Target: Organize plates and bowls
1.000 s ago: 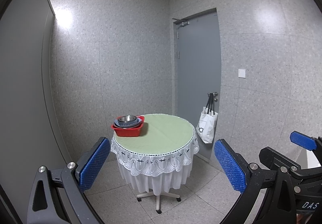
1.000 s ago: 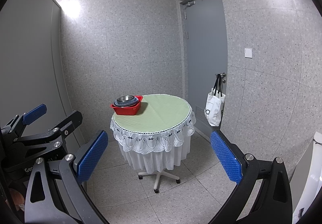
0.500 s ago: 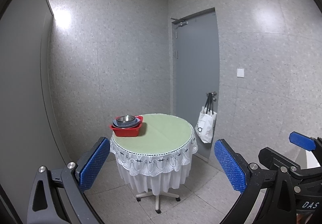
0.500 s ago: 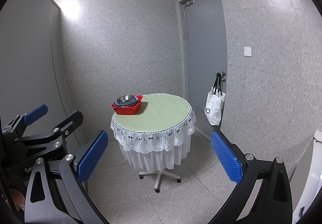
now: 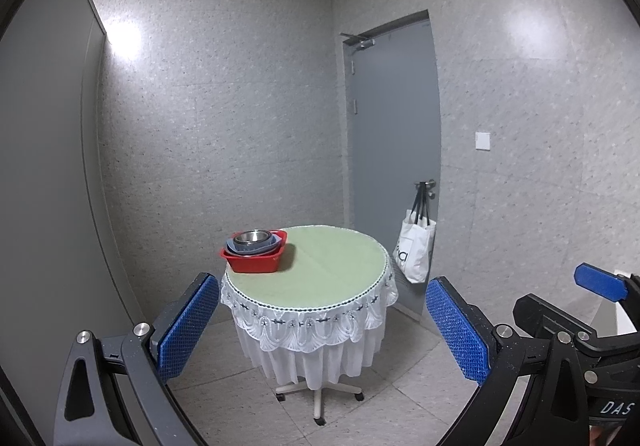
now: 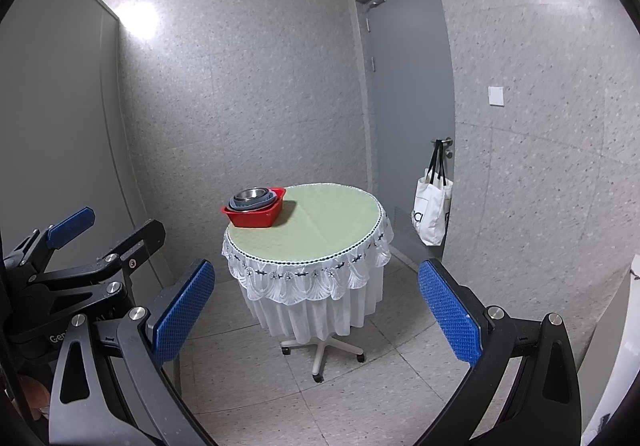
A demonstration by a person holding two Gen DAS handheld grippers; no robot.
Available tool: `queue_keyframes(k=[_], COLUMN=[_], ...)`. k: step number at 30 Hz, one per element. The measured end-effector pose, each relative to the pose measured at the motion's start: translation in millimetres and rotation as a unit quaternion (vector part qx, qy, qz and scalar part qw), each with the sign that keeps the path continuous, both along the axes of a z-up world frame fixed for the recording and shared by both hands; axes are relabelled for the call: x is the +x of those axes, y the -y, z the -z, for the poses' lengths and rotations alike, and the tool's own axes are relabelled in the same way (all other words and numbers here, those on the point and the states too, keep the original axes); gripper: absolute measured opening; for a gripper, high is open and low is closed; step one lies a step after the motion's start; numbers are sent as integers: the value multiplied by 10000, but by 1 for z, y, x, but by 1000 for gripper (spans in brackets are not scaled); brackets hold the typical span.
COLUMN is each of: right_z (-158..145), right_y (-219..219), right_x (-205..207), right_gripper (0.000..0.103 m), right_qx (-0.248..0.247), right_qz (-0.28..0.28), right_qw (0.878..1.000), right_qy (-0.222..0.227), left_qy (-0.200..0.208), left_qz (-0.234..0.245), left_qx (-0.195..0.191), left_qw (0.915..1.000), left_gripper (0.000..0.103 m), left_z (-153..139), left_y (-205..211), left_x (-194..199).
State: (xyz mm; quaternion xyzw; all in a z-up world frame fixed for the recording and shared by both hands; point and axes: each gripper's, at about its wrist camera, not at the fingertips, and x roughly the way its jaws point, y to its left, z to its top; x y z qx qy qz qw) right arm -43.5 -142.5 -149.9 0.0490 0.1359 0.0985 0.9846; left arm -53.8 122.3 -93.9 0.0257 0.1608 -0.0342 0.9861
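Round counter point(image 5: 340, 262) under green cloth with lace skirt, standing well off across the tiled floor. Red plastic basin point(image 5: 256, 258) at about 10 o'clock on the top, near the rim. Nested inside: bluish dishes point(image 5: 240, 248), steel bowl point(image 5: 252, 236) uppermost. Rest of cloth bare.

Left gripper point(image 5: 320, 330) and right gripper point(image 6: 316, 310): jaws spread wide, holding nothing, both far short of the counter.

Fits either a stack awaiting sorting or a stack just gathered; cannot tell which.

If closing in: level approach, wary of lace snagging and wheeled base rolling.

White tote bag point(image 6: 432, 213) on door handle at 3 o'clock.
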Motion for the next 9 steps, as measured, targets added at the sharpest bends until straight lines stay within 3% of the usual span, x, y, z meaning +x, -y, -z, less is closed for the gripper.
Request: queue_keyframes(k=[9], right_z=[1], right_y=[16], right_x=[32], right_gripper=[103], right_qx=[37], right_qz=[-159], right_qw=[9999], right_qy=[-43], left_qy=[-73], left_qz=[-149], left_qx=[60], left_qw=[9998], left_gripper=[103], left_z=[2], left_y=[26], left_x=[33])
